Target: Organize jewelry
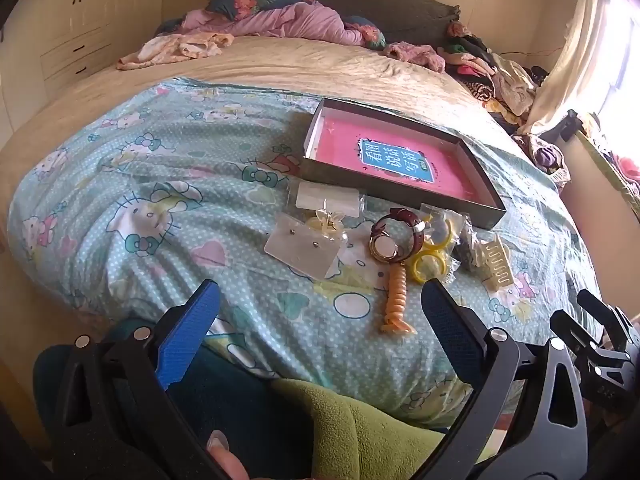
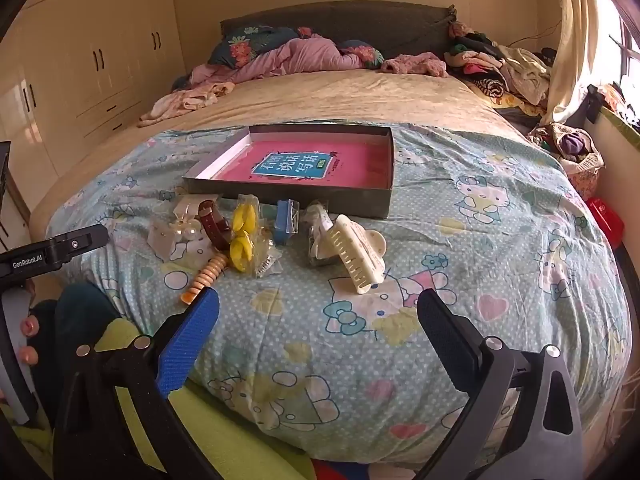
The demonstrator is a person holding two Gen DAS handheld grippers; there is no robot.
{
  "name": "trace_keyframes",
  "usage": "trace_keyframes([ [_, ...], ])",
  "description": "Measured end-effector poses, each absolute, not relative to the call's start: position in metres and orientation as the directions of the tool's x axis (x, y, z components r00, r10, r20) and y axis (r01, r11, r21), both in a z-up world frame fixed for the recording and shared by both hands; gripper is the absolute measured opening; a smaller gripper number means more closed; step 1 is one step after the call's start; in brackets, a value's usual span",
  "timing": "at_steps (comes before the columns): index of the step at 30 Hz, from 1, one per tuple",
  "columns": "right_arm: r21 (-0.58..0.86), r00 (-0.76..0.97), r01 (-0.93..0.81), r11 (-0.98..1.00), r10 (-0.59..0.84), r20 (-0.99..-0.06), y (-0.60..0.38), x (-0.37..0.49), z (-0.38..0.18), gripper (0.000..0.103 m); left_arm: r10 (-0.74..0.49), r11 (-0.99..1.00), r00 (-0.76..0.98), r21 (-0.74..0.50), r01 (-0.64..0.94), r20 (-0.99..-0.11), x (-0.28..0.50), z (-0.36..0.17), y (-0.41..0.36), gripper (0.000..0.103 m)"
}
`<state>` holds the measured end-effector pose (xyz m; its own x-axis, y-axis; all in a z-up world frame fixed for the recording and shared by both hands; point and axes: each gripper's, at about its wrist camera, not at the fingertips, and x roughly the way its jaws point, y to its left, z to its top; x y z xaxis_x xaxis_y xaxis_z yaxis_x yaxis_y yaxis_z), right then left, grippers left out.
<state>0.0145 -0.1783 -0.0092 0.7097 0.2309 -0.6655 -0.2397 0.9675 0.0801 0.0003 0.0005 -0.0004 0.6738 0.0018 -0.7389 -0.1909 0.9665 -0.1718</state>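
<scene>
Above the near edge of the bed, the left tool (image 1: 320, 328) is hanging with its jaws spread wide and nothing between them, and the right tool (image 2: 318, 328) is doing the same just beside it, also gaping and empty. Both are tilting down toward a blanket (image 1: 168, 184) printed with cartoon cats, which is covering the near half of the bed. Just ahead of the left tool an orange spiral hair tie (image 1: 395, 300) is lying on the blanket, touching a wristwatch (image 1: 394, 238) with a dark red strap. Yellow rings (image 1: 430, 266) in a clear bag are sitting right beside the watch, and a clear card of earrings (image 1: 302, 246) is lying to its left. Nearer the right tool, a cream hair claw (image 2: 358, 258) is resting on its side, with a small blue box (image 2: 286, 220) and the bagged yellow pieces between it and the watch. Beyond this cluster, a shallow open tray (image 2: 360, 202) with a pink printed bottom is lying flat on the blanket. Farther back, rumpled clothes (image 2: 296, 58) are piling up by the headboard.
</scene>
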Motion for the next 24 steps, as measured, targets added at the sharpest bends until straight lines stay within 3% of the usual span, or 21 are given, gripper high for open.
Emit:
trace_keyframes([
  [24, 0.094, 0.707, -0.255, 0.962, 0.252, -0.661, -0.175, 0.012, -0.007, 0.099, 0.004, 0.972, 0.681, -0.157, -0.175, -0.732, -0.004, 0.003, -0.006, 0.094],
])
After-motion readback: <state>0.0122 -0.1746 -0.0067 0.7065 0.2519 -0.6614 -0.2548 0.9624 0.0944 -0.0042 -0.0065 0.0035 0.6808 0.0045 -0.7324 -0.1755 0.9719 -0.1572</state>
